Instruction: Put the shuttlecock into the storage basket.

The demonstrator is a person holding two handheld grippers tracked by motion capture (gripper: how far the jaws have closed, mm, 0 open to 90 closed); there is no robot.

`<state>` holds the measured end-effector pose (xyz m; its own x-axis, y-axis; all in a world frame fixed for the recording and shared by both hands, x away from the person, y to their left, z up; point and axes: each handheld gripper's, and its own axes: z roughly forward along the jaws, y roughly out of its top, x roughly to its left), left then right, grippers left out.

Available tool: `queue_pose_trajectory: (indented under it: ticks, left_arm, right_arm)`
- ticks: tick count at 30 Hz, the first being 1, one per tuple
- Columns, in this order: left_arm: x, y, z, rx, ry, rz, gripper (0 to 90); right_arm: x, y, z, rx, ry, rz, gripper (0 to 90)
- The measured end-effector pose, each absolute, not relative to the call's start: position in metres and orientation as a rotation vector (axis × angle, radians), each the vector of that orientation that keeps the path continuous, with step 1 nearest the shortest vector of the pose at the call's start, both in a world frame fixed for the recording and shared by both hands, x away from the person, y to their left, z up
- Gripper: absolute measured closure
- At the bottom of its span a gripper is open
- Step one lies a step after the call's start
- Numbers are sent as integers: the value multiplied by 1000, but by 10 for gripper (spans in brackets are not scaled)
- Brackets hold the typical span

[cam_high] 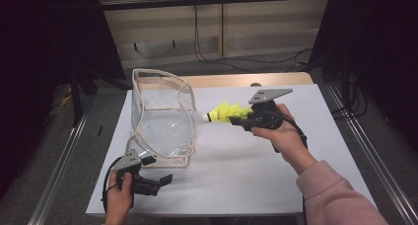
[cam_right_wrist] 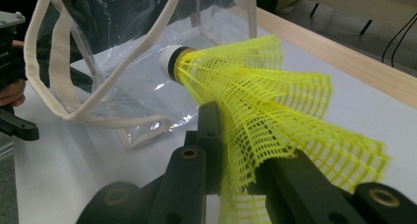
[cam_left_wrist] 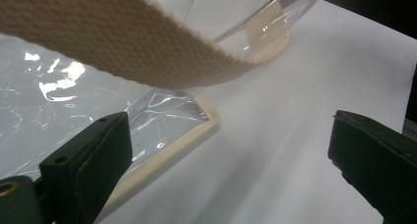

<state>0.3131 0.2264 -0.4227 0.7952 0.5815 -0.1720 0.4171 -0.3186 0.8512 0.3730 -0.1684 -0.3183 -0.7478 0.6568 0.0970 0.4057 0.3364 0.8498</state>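
A clear plastic bag (cam_high: 160,116) with cream fabric trim stands upright on the white table, its mouth facing up. My right gripper (cam_high: 235,120) is held above the table just right of the bag, shut on the skirt of a yellow shuttlecock (cam_high: 224,112) whose white cork tip points toward the bag. In the right gripper view the black jaws pinch the yellow mesh skirt (cam_right_wrist: 265,111), with the bag (cam_right_wrist: 123,71) beyond. My left gripper (cam_high: 165,179) rests near the front left table edge, open, its jaws spread wide beside the bag's base corner (cam_left_wrist: 196,121), holding nothing.
The white table sheet (cam_high: 246,161) spreads right and in front of the bag. A wooden table edge (cam_high: 236,79) runs along the back. A cream strap (cam_left_wrist: 123,42) of the bag hangs across the left gripper view. Dark floor and metal rails flank the table.
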Motion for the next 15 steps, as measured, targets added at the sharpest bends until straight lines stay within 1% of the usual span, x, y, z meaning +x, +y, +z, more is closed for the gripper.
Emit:
queue_pose_trajectory:
  ticks: [10, 11, 15]
  left_arm:
    - [313, 226, -423, 1958, 747, 205, 29]
    - [312, 225, -423, 1958, 758, 162, 29]
    - [312, 226, -423, 1958, 757, 169, 29]
  right_arm:
    - [375, -161, -303, 924, 2349, 1373, 822]
    - [375, -161, -302, 920, 2349, 1375, 822]
    - [376, -159, -296, 919, 2349, 1375, 821]
